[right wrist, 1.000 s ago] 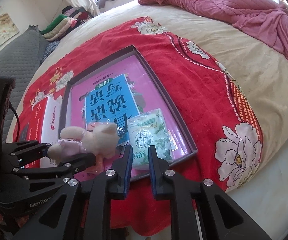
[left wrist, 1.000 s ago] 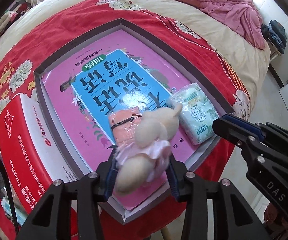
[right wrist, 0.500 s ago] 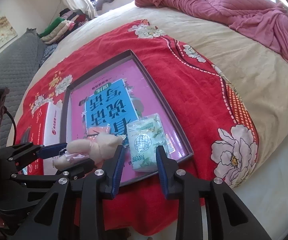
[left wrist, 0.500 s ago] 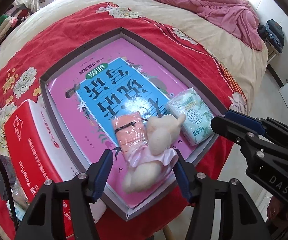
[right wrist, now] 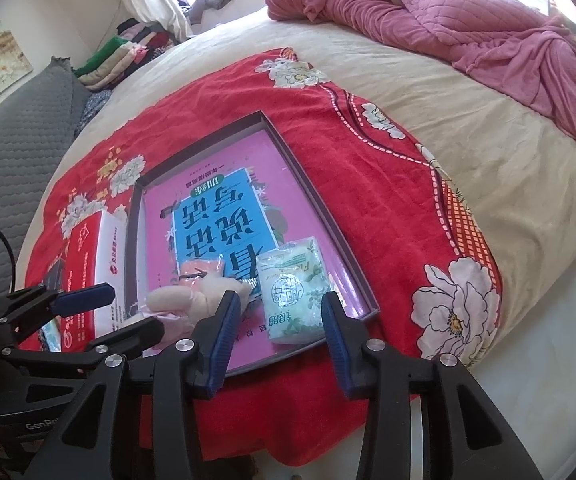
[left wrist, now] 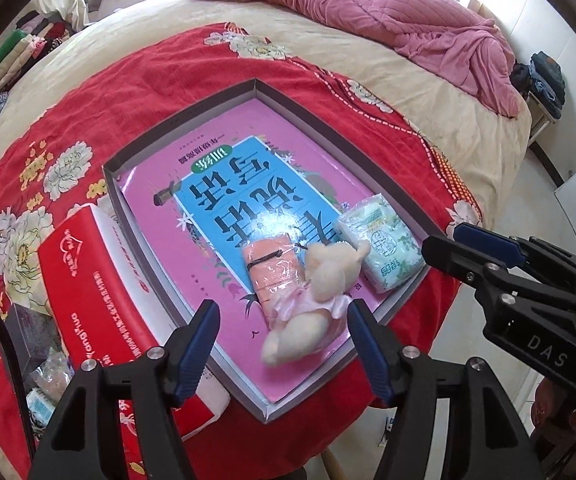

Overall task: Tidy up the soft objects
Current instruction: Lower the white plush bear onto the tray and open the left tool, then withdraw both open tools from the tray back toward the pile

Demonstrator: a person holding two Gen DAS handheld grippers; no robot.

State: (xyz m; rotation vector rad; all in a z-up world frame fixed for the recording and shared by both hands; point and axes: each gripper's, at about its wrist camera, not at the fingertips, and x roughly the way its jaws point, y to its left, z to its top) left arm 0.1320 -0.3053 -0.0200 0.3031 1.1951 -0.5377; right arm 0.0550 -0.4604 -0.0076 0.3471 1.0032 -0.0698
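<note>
Bed [left wrist: 468,128]: one, cream sheet, with one pink quilt [left wrist: 388,12] bunched at the far side.
Red blanket [left wrist: 127,92]: one, flowered, under everything.
Tray [left wrist: 368,152]: one shallow dark-rimmed box, lined by a pink and blue book [left wrist: 247,200].
Red box [left wrist: 87,280]: one, just beside the tray's left wall.
Soft objects in tray: three, at the near end – tissue pack [left wrist: 382,248], orange wrapped bundle [left wrist: 273,276], plush toy [left wrist: 316,300].
Plush toy: cream fur, pink skirt, lying half on the bundle.
Left claw [left wrist: 283,348]: wide, empty; a second ago it gripped the toy above the tray.
Right claw [right wrist: 279,324]: wide now, narrow before, above the tissue pack.
</note>
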